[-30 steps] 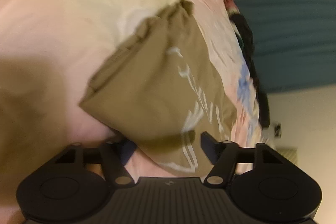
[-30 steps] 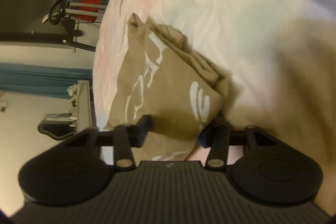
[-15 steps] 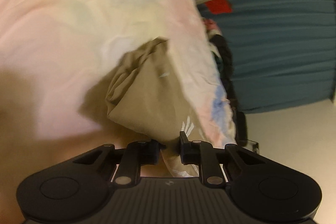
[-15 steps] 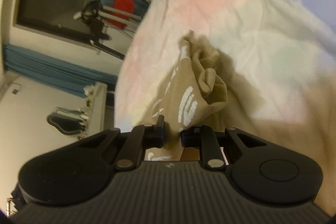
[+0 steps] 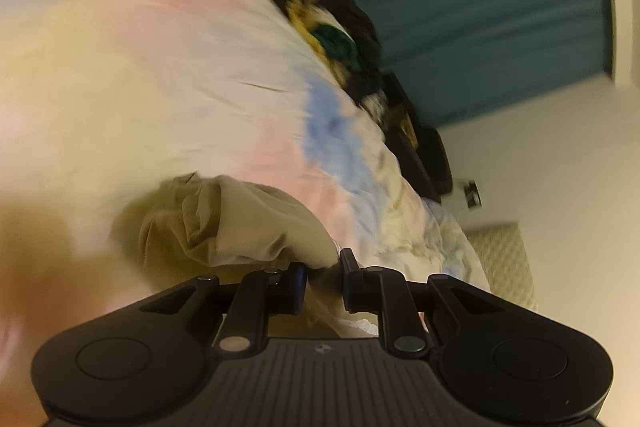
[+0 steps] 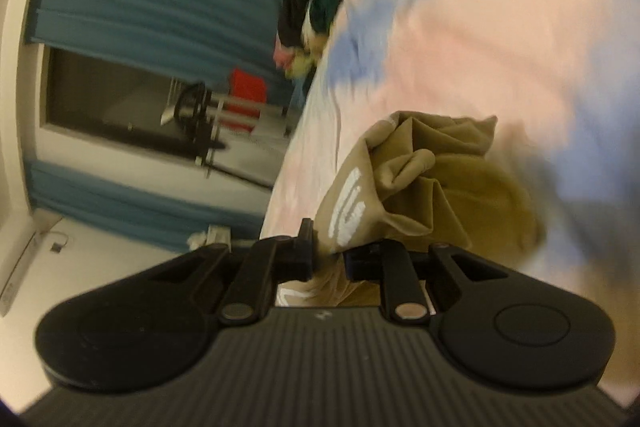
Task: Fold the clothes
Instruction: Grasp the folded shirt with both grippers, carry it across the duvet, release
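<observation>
**Khaki cloth pinched at both ends**

Khaki and soft, the garment [image 5: 240,227] lies bunched in loose folds on the bed [image 5: 160,75], whose cover is a pastel wash of pink, cream and blue. White printed lettering [image 6: 349,205] shows on one face of the cloth (too crumpled to read). The left hand-held gripper [image 5: 323,281] is clenched on an edge of the garment, fabric caught between its black fingers. The right hand-held gripper [image 6: 328,259] likewise grips a gathered corner. Beyond the bed's far edge sits a dark heap of clothes [image 5: 344,27], with pleated teal curtains [image 5: 480,7] behind it.
</observation>
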A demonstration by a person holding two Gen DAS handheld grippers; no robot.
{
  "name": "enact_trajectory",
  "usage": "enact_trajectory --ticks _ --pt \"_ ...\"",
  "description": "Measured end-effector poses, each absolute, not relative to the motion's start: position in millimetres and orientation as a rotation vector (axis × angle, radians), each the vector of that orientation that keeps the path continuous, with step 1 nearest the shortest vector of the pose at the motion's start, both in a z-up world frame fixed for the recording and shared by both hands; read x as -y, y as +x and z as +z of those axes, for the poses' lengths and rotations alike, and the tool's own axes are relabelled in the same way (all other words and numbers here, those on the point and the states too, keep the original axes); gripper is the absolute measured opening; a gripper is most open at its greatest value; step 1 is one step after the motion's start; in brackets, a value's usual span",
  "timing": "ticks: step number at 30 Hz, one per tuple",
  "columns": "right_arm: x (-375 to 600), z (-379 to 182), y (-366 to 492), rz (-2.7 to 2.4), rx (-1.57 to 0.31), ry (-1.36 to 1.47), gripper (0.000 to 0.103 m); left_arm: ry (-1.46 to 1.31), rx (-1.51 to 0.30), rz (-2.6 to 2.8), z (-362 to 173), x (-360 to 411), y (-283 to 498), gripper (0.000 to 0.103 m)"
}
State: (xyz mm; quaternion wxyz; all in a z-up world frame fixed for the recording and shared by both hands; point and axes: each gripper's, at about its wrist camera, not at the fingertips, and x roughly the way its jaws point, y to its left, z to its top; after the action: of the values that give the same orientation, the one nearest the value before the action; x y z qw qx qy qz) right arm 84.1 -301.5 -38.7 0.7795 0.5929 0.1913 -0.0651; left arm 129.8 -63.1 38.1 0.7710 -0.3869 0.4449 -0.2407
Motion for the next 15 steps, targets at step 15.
enact_trajectory --ticks 15 --pt "477 -11 197 -0.398 -0.235 0.965 0.017 -0.607 -0.854 -0.733 39 307 271 0.018"
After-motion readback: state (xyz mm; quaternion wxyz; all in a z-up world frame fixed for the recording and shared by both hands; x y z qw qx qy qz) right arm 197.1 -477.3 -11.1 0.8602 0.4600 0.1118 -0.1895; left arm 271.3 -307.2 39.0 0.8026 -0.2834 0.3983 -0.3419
